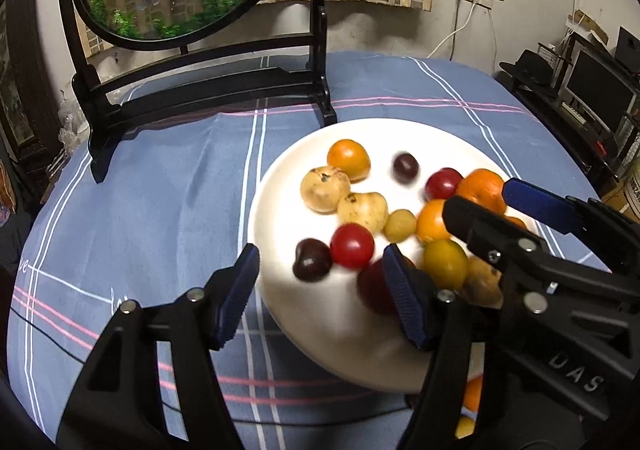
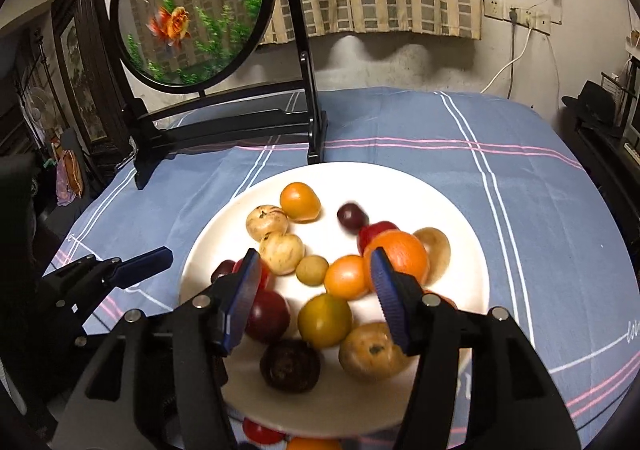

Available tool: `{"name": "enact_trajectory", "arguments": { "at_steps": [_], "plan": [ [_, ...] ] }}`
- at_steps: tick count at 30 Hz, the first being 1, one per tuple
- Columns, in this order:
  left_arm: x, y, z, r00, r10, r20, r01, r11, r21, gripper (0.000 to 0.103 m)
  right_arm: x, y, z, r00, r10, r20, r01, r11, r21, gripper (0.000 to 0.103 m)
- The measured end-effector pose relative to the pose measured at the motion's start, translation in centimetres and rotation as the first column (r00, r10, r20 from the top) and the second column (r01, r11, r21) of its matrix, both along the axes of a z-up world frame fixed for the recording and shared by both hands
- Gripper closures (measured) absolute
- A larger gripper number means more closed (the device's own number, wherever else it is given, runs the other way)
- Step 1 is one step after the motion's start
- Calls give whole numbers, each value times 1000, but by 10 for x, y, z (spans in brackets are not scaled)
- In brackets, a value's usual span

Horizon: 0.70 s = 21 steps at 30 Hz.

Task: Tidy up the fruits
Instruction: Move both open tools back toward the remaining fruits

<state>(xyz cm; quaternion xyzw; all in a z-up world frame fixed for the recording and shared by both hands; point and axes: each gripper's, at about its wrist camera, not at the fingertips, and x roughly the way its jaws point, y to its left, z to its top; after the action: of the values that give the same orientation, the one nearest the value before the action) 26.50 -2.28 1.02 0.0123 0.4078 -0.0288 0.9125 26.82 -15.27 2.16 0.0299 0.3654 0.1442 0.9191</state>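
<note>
Your right gripper (image 2: 312, 298) hangs wide open and empty over the white plate (image 2: 460, 209), the yellow-green fruit (image 2: 324, 320) lying between its fingers toward six o'clock, while your left gripper (image 1: 320, 290), equally spread and empty, sits at the plate's nine o'clock rim.

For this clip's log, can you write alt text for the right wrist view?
A white plate of small mixed fruits sits on a blue plaid tablecloth, with the open right gripper hovering over it, empty. The left gripper is at left; a round goldfish screen stands behind.
</note>
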Motion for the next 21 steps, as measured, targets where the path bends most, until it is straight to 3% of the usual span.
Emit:
{"name": "enact_trajectory", "arguments": {
  "at_steps": [13,21],
  "plan": [
    [-62,-8,16,999,-29,26,29,1000,3,26,-66,-43,1,998,-57,-23,58,994,94,45],
    [-100,4,4,999,-32,4,32,999,-23,24,-102,-73,-22,992,-105,-68,115,978,171,45]
  ]
}}
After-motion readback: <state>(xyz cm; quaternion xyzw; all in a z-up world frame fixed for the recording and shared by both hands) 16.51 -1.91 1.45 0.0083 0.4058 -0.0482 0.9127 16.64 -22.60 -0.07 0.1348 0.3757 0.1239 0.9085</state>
